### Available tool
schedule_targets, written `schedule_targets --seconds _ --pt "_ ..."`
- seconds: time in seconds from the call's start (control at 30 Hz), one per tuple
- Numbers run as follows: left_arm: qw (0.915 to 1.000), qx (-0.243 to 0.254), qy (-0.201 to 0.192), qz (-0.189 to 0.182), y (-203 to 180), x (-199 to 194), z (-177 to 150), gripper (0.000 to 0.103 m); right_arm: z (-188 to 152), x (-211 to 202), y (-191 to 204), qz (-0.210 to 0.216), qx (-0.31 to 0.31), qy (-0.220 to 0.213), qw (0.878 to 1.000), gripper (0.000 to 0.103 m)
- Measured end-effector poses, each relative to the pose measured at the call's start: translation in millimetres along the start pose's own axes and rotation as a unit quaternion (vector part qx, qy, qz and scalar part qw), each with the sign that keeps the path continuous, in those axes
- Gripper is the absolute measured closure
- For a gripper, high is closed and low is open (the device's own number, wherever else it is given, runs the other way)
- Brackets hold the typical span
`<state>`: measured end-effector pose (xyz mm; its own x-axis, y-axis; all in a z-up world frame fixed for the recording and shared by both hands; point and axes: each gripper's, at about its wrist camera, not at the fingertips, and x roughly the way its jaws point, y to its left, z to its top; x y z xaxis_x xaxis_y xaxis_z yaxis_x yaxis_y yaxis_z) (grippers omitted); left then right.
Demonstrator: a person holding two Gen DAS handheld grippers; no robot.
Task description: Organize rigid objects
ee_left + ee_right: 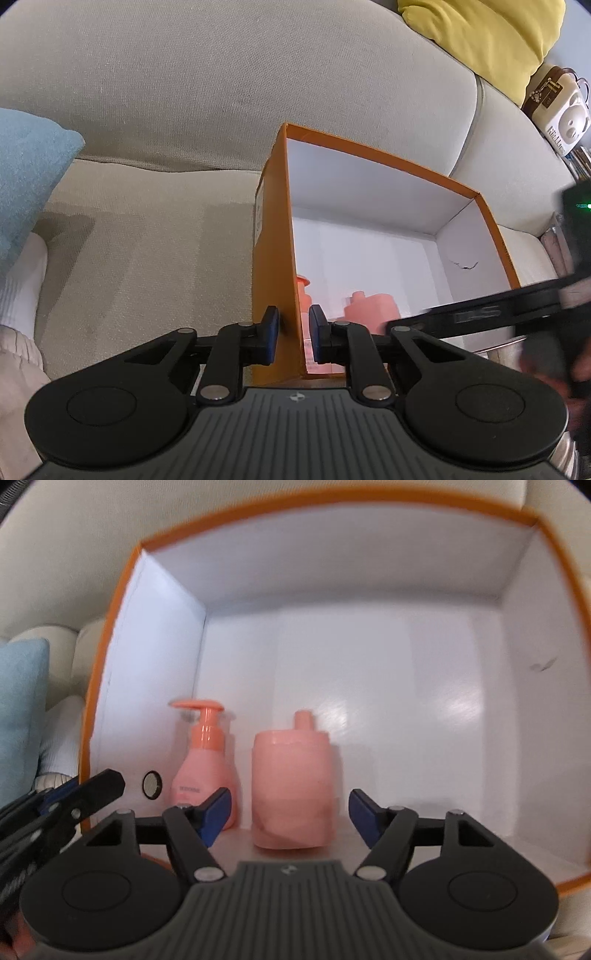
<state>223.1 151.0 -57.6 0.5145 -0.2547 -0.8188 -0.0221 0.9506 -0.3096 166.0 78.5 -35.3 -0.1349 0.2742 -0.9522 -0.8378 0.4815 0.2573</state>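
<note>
Bottles (291,790) stand upright, spouts up (boxed); right gripper (290,814) agape, left gripper (293,334) clamping box wall (284,240).

Little legible text. Pump bottle (204,764), lower left of the right wrist view: small dark line of print on its front, too blurred to read. Cream bag (563,118) with a bear face, far right edge of the left wrist view: dark lettering along its lower edge, not readable. Box (264,206) outer side wall carries a pale label, print unreadable.
</note>
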Motion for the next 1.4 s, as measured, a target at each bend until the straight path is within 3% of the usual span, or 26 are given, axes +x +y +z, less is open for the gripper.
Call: schedule_targets --seconds 0.17,0.3,0.33,0.37,0.5,0.63,0.7,0.93,1.33,1.4 --pt "0.9996 0.007 -0.014 0.024 -6 -3 -2 0.082 -25 -63 -19 -0.047 -0.038 -0.115 0.991 0.037" --pt "0.9988 0.022 -0.016 0.041 -12 -1 -4 0.082 -33 -101 -61 -0.123 -0.047 -0.205 0.97 0.037" --pt "0.9987 0.025 -0.015 0.042 -13 0 -4 0.082 -24 -106 -95 -0.143 -0.048 -0.218 0.964 0.037" --pt "0.9986 0.027 -0.013 0.043 -14 1 -5 0.082 -27 -107 -102 -0.162 -0.048 -0.224 0.96 0.037" --pt "0.9977 0.031 -0.015 0.058 -22 1 -9 0.087 -30 -90 -131 -0.15 -0.012 -0.193 0.97 0.056" --pt "0.9955 0.046 -0.016 0.082 -29 2 -10 0.093 -30 -75 -140 -0.119 0.015 -0.161 0.98 0.091" --pt "0.995 0.049 -0.014 0.086 -33 1 -11 0.093 -30 -68 -145 -0.101 0.031 -0.149 0.983 0.098" --pt "0.9939 0.044 -0.013 0.1 -37 -2 -22 0.093 -57 -57 -120 -0.133 0.0 -0.148 0.98 0.099" --pt "0.9937 0.035 -0.005 0.106 -41 -14 -49 0.093 -89 -68 -125 -0.112 0.004 -0.13 0.985 0.099" --pt "0.9949 0.024 -0.006 0.098 -39 -13 -46 0.092 -88 -67 -125 -0.111 0.001 -0.131 0.985 0.094"
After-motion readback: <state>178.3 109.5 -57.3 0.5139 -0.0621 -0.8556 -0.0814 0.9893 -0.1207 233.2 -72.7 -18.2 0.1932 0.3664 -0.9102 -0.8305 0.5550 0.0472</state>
